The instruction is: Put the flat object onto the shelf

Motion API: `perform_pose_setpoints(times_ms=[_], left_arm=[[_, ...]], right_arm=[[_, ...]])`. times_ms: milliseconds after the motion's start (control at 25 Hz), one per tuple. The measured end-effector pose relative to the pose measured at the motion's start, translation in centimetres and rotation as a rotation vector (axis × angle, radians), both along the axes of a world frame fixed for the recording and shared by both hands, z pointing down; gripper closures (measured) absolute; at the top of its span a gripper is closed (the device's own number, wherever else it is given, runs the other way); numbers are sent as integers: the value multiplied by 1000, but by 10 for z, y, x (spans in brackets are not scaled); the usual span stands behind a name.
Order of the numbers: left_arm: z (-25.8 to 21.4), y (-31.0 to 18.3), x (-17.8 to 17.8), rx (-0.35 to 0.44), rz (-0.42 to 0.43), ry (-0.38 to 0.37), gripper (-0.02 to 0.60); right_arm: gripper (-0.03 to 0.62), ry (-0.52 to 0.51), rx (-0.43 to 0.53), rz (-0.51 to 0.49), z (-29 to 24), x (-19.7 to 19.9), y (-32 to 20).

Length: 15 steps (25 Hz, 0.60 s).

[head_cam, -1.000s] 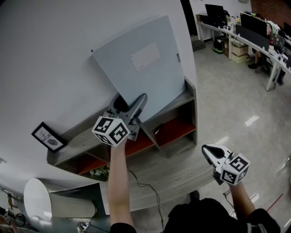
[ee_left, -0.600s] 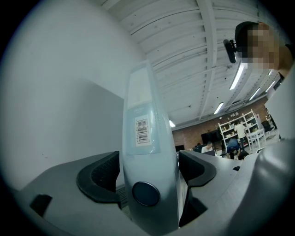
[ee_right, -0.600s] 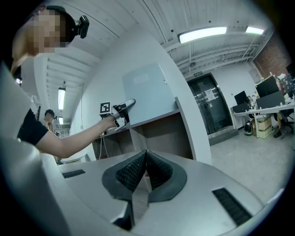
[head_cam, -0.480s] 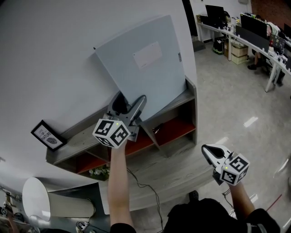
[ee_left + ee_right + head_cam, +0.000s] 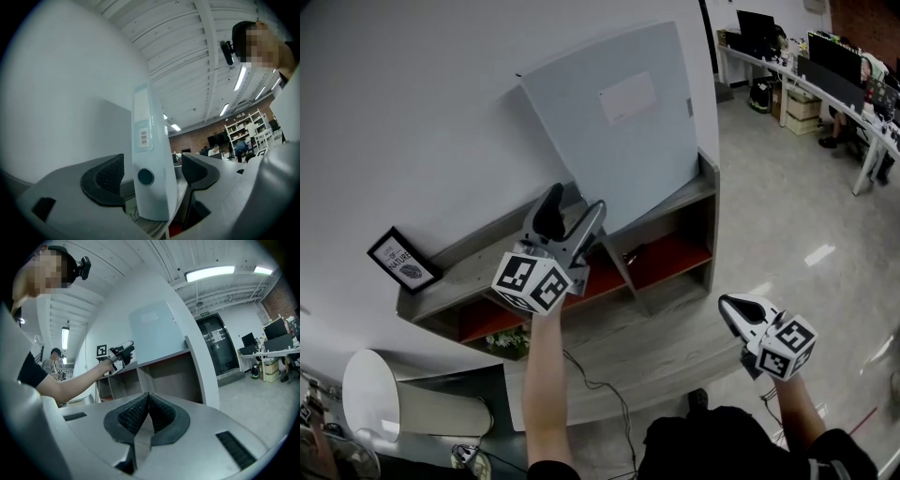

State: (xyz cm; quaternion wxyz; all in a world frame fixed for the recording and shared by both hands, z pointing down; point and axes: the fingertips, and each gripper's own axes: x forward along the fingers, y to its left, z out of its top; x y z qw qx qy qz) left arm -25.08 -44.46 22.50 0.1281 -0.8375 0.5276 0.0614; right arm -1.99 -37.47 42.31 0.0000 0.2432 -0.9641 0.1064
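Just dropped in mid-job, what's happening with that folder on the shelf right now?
A person has the pale blue-grey flat folder standing on edge on top of the grey wooden shelf unit, beside the white wall. The left hand-held gripper has just been opening its jaws; the folder's spine stands between them, but the pads are clear of it. The right hand-held gripper is shut, empty, and held low off to the side.

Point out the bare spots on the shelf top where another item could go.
The shelf top is bare between the picture frame and the left tool. The right half is crowded: the folder stands there against the wall, loose between that tool's jaws, which have just been opening, leaving only a narrow front strip.
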Motion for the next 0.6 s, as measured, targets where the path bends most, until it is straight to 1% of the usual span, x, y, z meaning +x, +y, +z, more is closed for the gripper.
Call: perform_pose_setpoints(times_ms=[200,400,600], left_arm=[[11,28,0,-13,-3,-26,189],[19,59,-3,-21,7,-18,198],[35,90,-11,-46,5,-16,230]], right_arm=[[580,-12,6,-4,-3,-14,17],[580,-8,17,-1,-10,-28,41],[580,-4,15,3,-12,-39,75]])
